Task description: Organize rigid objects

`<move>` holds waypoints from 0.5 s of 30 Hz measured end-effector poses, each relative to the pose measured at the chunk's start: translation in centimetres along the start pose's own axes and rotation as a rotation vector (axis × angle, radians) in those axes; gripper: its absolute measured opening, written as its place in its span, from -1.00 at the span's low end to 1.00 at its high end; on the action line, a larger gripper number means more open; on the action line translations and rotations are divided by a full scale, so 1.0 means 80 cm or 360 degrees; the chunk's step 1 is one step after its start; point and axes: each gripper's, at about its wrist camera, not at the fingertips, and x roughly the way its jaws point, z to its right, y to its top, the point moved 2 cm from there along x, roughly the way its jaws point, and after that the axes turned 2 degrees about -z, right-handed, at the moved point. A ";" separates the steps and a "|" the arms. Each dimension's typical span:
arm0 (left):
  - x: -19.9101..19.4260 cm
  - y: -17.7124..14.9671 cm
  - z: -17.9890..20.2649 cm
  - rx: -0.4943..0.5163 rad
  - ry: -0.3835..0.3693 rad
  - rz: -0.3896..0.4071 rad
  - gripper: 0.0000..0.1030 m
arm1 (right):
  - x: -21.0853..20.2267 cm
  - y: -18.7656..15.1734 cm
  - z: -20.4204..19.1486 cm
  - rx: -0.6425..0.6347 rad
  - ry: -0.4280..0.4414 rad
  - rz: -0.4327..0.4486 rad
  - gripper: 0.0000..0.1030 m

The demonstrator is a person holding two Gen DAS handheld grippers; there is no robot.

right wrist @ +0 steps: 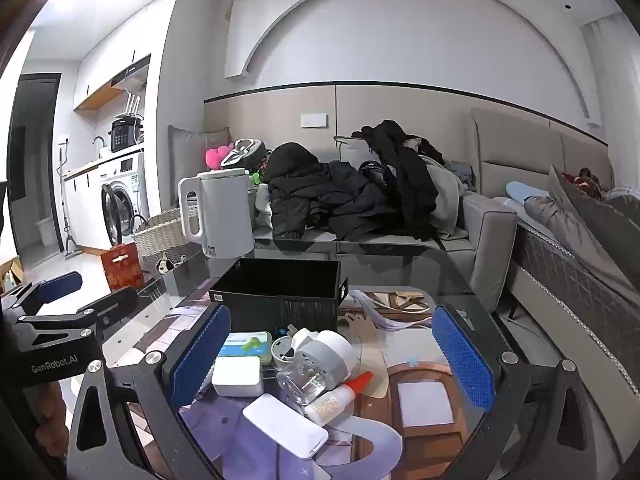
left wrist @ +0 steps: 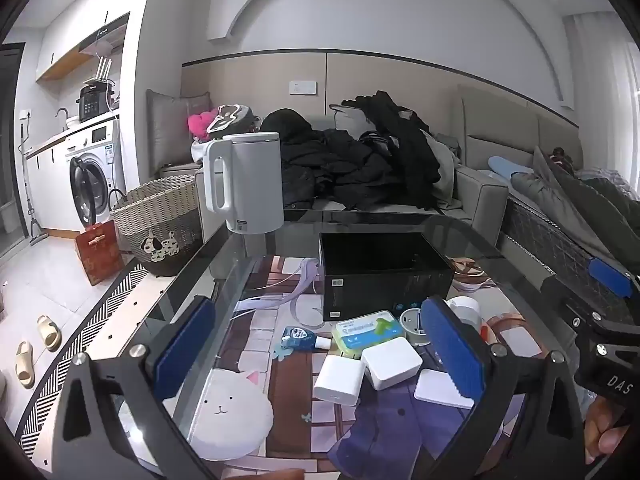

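An open black box (left wrist: 384,272) (right wrist: 280,300) stands on the glass table (left wrist: 248,272). In front of it lie small items: a green case (left wrist: 368,332) (right wrist: 246,344), white square boxes (left wrist: 392,362) (left wrist: 339,380) (right wrist: 237,376), a flat white power bank (left wrist: 442,389) (right wrist: 285,425), a blue-capped bottle (left wrist: 302,337), a white round device (right wrist: 320,360), a glue tube (right wrist: 340,396) and a round tape roll (left wrist: 412,320). My left gripper (left wrist: 320,344) is open above them. My right gripper (right wrist: 332,352) is open above the same pile.
A white kettle (left wrist: 244,184) (right wrist: 220,216) stands at the table's far left corner. A sofa with dark clothes (left wrist: 360,168) lies behind. A wicker basket (left wrist: 160,220) and a red bag (left wrist: 98,256) stand on the floor at left. Slippers (left wrist: 36,348) lie near the rug.
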 end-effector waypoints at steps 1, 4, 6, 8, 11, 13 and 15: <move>0.000 0.000 0.000 -0.0001 0.0005 0.0002 1.00 | 0.001 0.000 0.000 0.0006 0.0000 -0.0012 0.99; 0.000 0.000 -0.001 0.0003 -0.0001 0.0000 1.00 | 0.000 0.000 0.001 0.0010 0.0001 -0.0002 0.99; -0.001 0.000 0.000 0.0011 0.0003 0.0006 1.00 | 0.001 0.001 0.001 0.0001 -0.0005 -0.0007 0.99; -0.001 0.002 0.002 0.0034 0.0007 0.0018 1.00 | 0.001 0.001 0.002 0.0002 -0.0007 -0.0006 0.99; 0.000 0.001 0.015 0.0087 0.0010 0.0033 1.00 | 0.001 -0.003 0.001 0.0009 -0.0005 -0.0011 0.99; 0.000 0.000 0.020 0.0106 0.0000 0.0035 1.00 | 0.002 -0.006 0.002 0.0006 -0.0001 -0.0002 0.99; 0.000 0.002 0.025 0.0148 -0.0007 0.0025 1.00 | -0.001 -0.009 0.001 -0.0009 -0.0012 0.0014 0.99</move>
